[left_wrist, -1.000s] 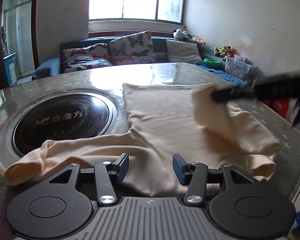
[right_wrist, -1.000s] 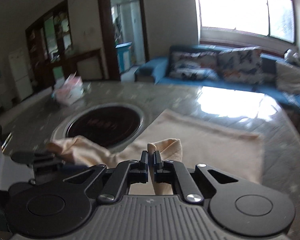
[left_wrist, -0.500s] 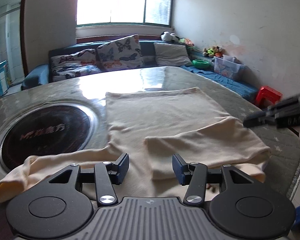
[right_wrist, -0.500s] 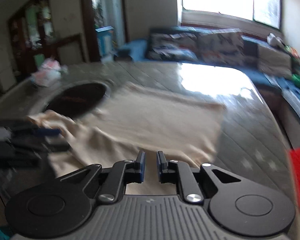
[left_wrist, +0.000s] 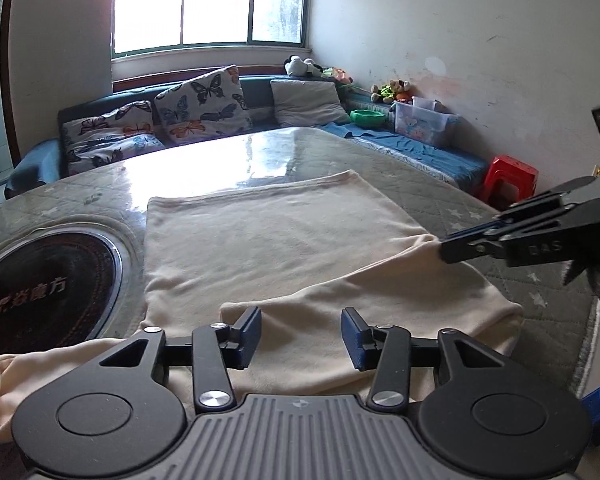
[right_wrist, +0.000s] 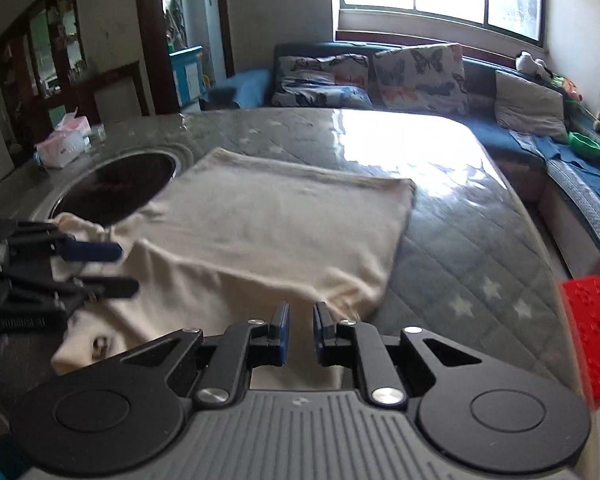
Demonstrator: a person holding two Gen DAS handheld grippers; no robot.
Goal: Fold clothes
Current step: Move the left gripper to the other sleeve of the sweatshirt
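Observation:
A cream long-sleeved top (left_wrist: 268, 248) lies flat on the round table, hem towards the sofa. Its right sleeve (left_wrist: 380, 300) is folded across the chest. Its left sleeve (left_wrist: 28, 376) trails off to the left over the cooktop edge. My left gripper (left_wrist: 300, 336) is open and empty, just above the shirt's near edge. My right gripper (right_wrist: 301, 332) is slightly open and empty, at the shirt's right shoulder (right_wrist: 352, 292). It shows in the left wrist view (left_wrist: 460, 246) touching the fold line. The left gripper shows in the right wrist view (right_wrist: 112, 268).
A black round cooktop (left_wrist: 40, 284) is set into the table (left_wrist: 440, 192) left of the shirt. A pink tissue box (right_wrist: 62, 146) stands at the far left edge. A red stool (left_wrist: 508, 178) stands by the table's right side. A sofa with cushions (left_wrist: 204, 108) runs behind.
My right gripper carried the right sleeve across the chest, let it go and drew back to the shirt's right side. The left gripper stayed open near the front edge.

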